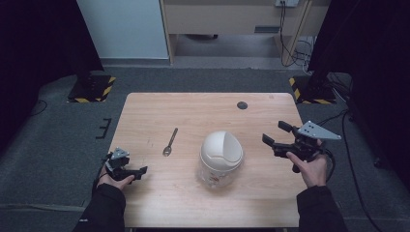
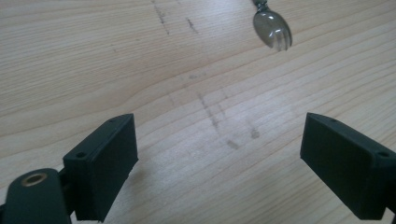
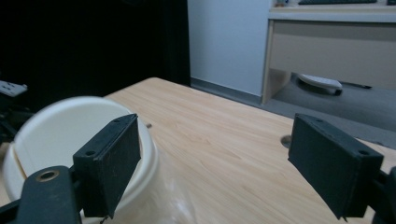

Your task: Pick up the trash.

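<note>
Both claws gape wide, holding nothing: my left claw (image 1: 138,172) rests low on the surface (image 1: 193,116), the spork (image 1: 169,142) just ahead; my right claw (image 1: 275,137) hovers beside the white-lidded jar (image 1: 221,157), nothing between.

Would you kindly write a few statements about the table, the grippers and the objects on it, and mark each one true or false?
1. The left gripper holds the metal spork. False: it is open and empty, and the spork lies apart on the light wooden table.
2. The right gripper is open. True.
3. The clear jar with the white domed lid lies tipped over. False: it stands upright.
4. The spork lies left of the jar in the high view. True.
5. The right gripper's fingers clamp the lid. False: they are spread apart, gripping nothing.
</note>
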`<state>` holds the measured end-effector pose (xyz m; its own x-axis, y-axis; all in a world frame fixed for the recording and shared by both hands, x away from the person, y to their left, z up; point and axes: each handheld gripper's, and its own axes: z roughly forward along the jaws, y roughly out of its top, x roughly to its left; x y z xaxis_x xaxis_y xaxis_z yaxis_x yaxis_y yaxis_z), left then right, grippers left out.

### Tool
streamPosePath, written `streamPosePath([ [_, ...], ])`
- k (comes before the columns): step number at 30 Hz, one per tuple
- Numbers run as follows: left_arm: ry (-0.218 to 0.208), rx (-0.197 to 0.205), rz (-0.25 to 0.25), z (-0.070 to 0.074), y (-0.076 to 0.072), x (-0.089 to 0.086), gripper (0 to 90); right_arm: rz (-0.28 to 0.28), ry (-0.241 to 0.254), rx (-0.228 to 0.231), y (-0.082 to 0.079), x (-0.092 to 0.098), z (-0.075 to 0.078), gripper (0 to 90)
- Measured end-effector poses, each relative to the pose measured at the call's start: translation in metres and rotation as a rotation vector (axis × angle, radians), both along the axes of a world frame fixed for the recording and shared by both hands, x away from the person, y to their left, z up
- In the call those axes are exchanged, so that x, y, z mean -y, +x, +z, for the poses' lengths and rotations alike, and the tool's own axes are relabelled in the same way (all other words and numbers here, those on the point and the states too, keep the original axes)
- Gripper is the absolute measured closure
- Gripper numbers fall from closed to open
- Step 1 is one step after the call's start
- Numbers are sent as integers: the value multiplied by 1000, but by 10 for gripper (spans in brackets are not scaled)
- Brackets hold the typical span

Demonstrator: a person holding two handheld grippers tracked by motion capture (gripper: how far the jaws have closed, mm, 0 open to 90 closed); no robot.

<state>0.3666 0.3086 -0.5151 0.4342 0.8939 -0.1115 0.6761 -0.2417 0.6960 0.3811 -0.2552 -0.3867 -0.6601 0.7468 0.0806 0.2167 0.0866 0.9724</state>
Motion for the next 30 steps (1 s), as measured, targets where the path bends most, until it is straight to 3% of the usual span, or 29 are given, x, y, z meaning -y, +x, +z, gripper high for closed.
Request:
streamPosePath([
  [3,-3,-4,-9,0,0,1,106,28,5,-7,4,-11,2,170],
  [6,-1,-7,-14,-1,0,2,108,54,-22,-21,9,-24,0,170],
  [14,-1,-12,-20,-1,0,2,114,124,-48,-60,21,-57,-12,173],
  [19,0,-12,-20,-1,0,2,115,154,-41,-73,24,-69,-17,165],
  [30,0,-10,-20,0,0,2,115,172,-115,-109,25,-82,-34,157],
])
